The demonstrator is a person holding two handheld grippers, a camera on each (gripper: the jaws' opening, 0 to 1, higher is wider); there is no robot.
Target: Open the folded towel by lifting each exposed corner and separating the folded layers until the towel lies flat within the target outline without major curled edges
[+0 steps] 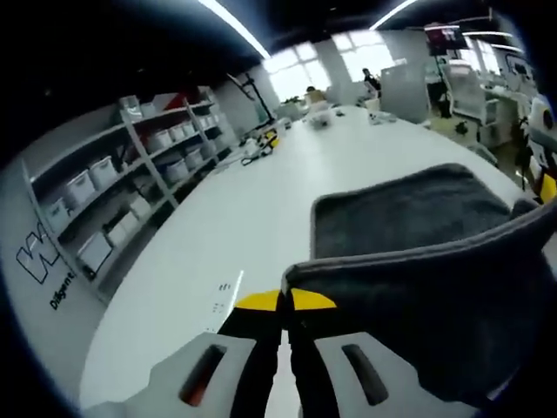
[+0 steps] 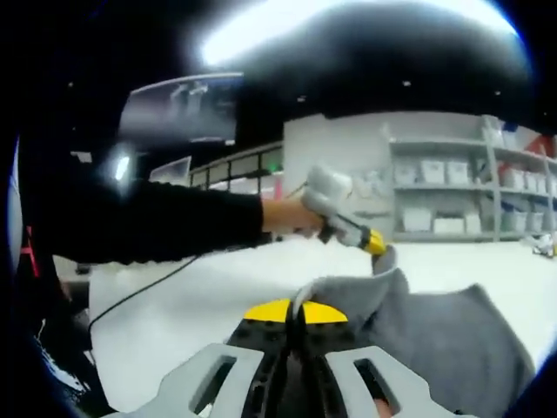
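A dark grey towel (image 1: 409, 213) lies on the white table (image 1: 261, 200), and its near edge is raised into a ridge. My left gripper (image 1: 283, 300) is shut on that raised edge at its left end. In the right gripper view, my right gripper (image 2: 291, 311) is shut on another corner of the towel (image 2: 435, 340), which hangs in folds to the right. Beyond it a hand in a black sleeve (image 2: 157, 222) holds the left gripper (image 2: 376, 246), which pinches a peaked towel corner above the table (image 2: 174, 305).
Grey shelves with white bins (image 1: 130, 183) line the wall beside the table and appear again as shelves (image 2: 452, 200). Small tools (image 1: 261, 144) lie at the table's far end. Chairs and desks (image 1: 470, 87) stand beyond. A black cable (image 2: 148, 292) crosses the table.
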